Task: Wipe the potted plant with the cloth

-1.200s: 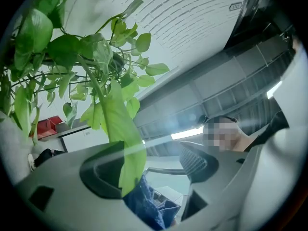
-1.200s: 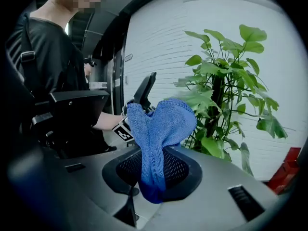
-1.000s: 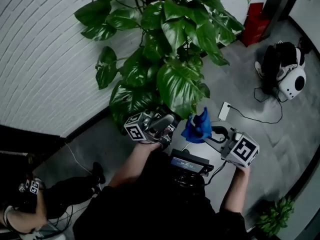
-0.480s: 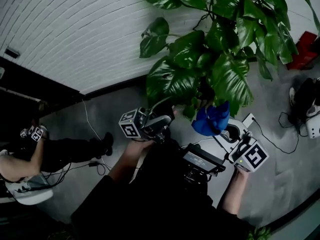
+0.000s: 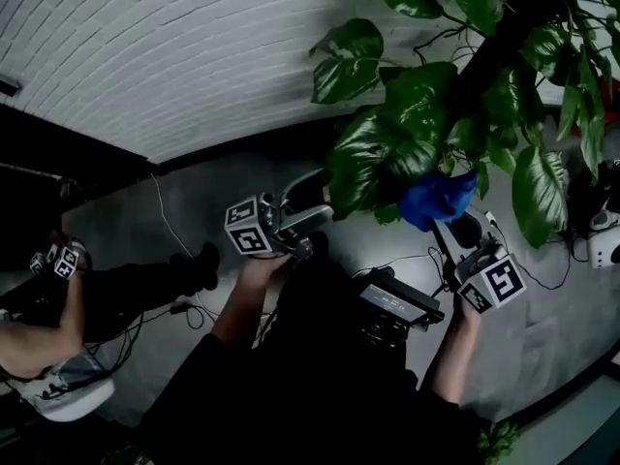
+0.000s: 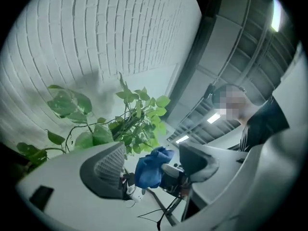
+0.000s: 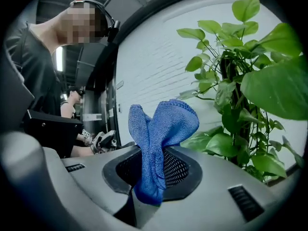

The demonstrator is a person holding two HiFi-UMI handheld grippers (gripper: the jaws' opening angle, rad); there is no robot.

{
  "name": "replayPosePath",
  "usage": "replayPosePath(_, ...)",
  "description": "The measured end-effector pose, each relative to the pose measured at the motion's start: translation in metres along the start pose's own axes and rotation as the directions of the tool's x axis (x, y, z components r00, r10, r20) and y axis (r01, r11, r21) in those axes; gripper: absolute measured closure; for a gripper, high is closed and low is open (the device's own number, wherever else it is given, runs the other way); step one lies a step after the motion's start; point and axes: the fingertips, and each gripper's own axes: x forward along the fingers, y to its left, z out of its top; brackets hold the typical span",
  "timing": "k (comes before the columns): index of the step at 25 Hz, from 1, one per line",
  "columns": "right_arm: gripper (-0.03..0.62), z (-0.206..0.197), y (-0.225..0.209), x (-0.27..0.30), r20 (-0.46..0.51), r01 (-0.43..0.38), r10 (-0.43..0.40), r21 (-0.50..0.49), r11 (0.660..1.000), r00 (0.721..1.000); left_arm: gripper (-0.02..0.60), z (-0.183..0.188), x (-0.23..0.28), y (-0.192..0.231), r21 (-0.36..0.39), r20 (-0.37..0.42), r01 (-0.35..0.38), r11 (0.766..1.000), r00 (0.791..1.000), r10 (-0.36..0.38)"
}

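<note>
The potted plant (image 5: 436, 114) with broad green leaves fills the head view's upper right. It also shows in the left gripper view (image 6: 130, 124) and the right gripper view (image 7: 231, 81). My right gripper (image 5: 452, 226) is shut on a blue cloth (image 5: 436, 200), which sticks up from the jaws (image 7: 161, 129) just under the lowest leaves. My left gripper (image 5: 315, 206) is held to the left of the foliage. It is open with nothing between its fingers, and beyond its jaws (image 6: 153, 153) the blue cloth (image 6: 149, 166) is seen.
A white brick wall (image 5: 145, 56) runs behind the plant. A person (image 5: 58, 308) sits on the floor at the left, with cables (image 5: 170, 245) nearby. A black device (image 5: 399, 303) hangs at my chest. A black and white object (image 5: 605, 231) lies at the right edge.
Both grippers have swung round the plant's side, so the plant now sits further right in the view. The cloth has come up close under the lower leaves. The left gripper stays open.
</note>
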Motion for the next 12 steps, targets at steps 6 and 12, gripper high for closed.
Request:
replayPosePath(6, 0.487, -0.018, -0.003, 0.046, -0.081, 0.181, -0.179, 0.024, 0.983, 0.981, 0.227, 0.020, -0.039, 0.082, -0.020, -0.136, -0.090, 0.996, 0.987, 0.087)
replayPosePath(12, 0.487, -0.036, -0.017, 0.060, -0.125, 0.317, -0.315, 0.002, 0.948, 0.941, 0.209, 0.003, -0.025, 0.139, -0.124, -0.242, -0.076, 0.989, 0.969, 0.044)
